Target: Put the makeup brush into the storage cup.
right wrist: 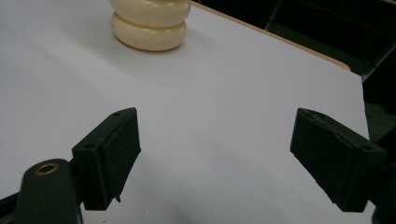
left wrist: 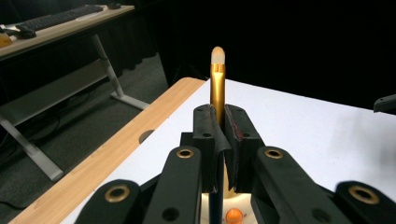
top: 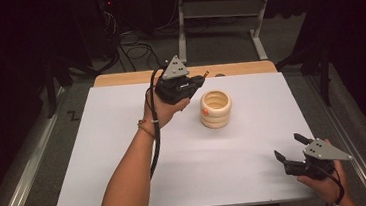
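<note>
High view: left gripper (top: 196,80), clamped on a gold pen (left wrist: 217,88) pointing forward, sits just beside the cream ringed holder (top: 216,108); right gripper (top: 289,147), wide open and empty, well apart.

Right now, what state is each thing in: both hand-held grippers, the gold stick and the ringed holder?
Left hand-held gripper: shut on the gold stick, raised beside the holder.
Right hand-held gripper: open, holding nothing, low over the white sheet.
Gold stick: clamped, pale tip pointing out.
Holder: upright on the sheet, untouched.
</note>
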### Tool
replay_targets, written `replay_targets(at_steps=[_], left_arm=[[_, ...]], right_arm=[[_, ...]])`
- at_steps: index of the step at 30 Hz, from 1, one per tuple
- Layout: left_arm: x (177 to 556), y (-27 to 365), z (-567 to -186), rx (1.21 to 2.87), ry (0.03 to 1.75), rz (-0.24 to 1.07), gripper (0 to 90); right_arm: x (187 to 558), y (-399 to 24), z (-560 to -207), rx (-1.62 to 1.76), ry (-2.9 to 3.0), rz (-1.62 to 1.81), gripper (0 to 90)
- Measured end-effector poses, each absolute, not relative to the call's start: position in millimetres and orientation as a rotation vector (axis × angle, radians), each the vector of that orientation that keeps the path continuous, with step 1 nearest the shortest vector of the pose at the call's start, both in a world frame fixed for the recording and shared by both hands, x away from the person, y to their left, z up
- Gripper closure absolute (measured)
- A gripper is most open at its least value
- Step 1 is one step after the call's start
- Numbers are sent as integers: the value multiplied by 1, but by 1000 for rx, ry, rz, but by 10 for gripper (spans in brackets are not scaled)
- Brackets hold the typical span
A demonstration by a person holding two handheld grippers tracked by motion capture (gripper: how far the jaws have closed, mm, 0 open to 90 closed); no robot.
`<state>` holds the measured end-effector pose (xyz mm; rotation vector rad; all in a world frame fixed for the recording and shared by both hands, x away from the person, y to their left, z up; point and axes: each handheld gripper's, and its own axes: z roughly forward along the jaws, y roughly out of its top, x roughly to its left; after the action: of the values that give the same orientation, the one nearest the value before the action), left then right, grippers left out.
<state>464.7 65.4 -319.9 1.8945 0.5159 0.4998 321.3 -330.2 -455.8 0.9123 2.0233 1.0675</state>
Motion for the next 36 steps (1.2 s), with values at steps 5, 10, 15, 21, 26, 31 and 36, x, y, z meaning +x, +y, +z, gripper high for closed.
replay_targets(at_steps=[5,10,15,21,26,31,36], left_arm=[[467,58,-321,1883,499,498,844],[472,49,-322,1886,499,496,844],[473,44,-319,1887,485,499,844],[475,37,-318,1871,482,481,844],[476,31,-316,1868,482,489,844],[476,27,-313,1865,469,486,844],[477,23,-312,1860,463,481,844]], right_arm=[[321,-330,-456,915,2023,1064,169],[321,-330,-456,912,2023,1069,169],[322,-331,-456,920,2022,1069,169],[321,-331,-456,922,2020,1071,169],[322,-331,-457,909,2025,1072,169],[322,-331,-457,914,2028,1072,169],[322,-331,-457,909,2028,1064,169]])
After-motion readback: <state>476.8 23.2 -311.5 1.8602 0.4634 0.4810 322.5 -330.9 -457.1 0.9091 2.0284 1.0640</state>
